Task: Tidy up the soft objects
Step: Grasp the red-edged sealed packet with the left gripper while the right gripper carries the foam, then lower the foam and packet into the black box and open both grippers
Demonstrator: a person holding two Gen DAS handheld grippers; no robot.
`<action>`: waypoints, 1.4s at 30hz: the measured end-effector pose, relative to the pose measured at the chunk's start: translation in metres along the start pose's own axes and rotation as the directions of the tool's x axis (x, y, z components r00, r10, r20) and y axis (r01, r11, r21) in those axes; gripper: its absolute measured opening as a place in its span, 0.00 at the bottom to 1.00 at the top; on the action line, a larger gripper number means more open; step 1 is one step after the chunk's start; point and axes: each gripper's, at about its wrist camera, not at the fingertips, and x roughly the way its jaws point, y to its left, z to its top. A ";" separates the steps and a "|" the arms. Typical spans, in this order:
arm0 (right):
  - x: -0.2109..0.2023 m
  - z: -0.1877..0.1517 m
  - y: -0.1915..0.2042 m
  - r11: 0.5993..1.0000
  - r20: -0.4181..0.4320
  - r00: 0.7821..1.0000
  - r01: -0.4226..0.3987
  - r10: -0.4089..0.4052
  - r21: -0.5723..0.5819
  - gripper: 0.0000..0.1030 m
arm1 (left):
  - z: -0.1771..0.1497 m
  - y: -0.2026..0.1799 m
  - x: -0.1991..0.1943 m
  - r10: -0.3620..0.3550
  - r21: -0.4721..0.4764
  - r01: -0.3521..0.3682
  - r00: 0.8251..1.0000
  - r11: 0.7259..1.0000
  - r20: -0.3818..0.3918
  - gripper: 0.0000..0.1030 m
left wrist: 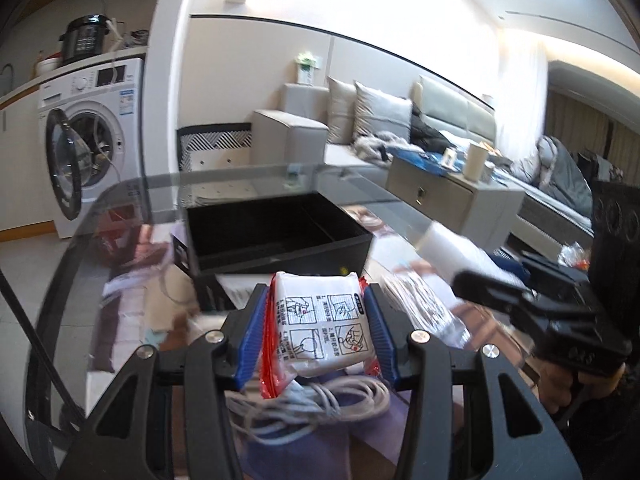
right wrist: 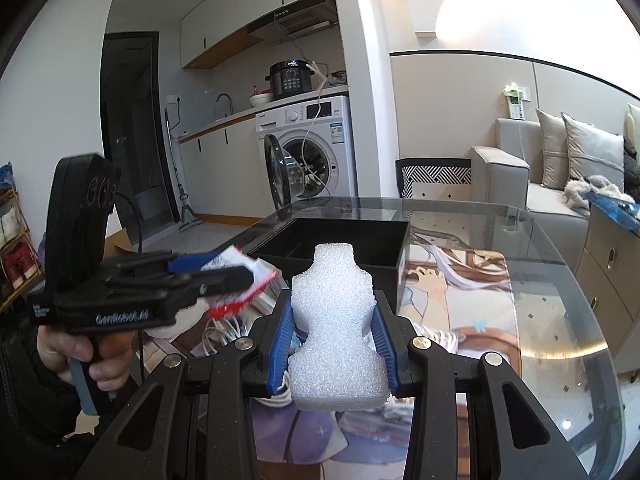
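My left gripper is shut on a white packet with red edges and printed diagrams, held above the glass table. It also shows in the right wrist view at the left. My right gripper is shut on a white foam block, squeezed at its waist. The foam shows blurred in the left wrist view. A black open box with a divider stands on the table just beyond both grippers; it also shows in the right wrist view.
A coiled white cable and a clear plastic bag lie on the glass table under the grippers. A washing machine with its door open stands behind. A sofa and a low cabinet are to the right.
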 end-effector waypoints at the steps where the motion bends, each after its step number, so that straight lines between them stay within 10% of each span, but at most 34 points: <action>1: 0.004 0.004 0.001 1.000 -0.011 1.000 -0.003 0.003 -0.008 0.37 | 0.004 0.003 0.001 0.011 -0.009 -0.011 1.000 1.000 0.006 0.46; 42: 0.151 0.085 -0.036 0.999 -0.229 0.973 0.034 -0.028 0.020 0.37 | 0.053 0.052 0.091 0.107 -0.151 -0.111 0.994 0.982 -0.033 0.46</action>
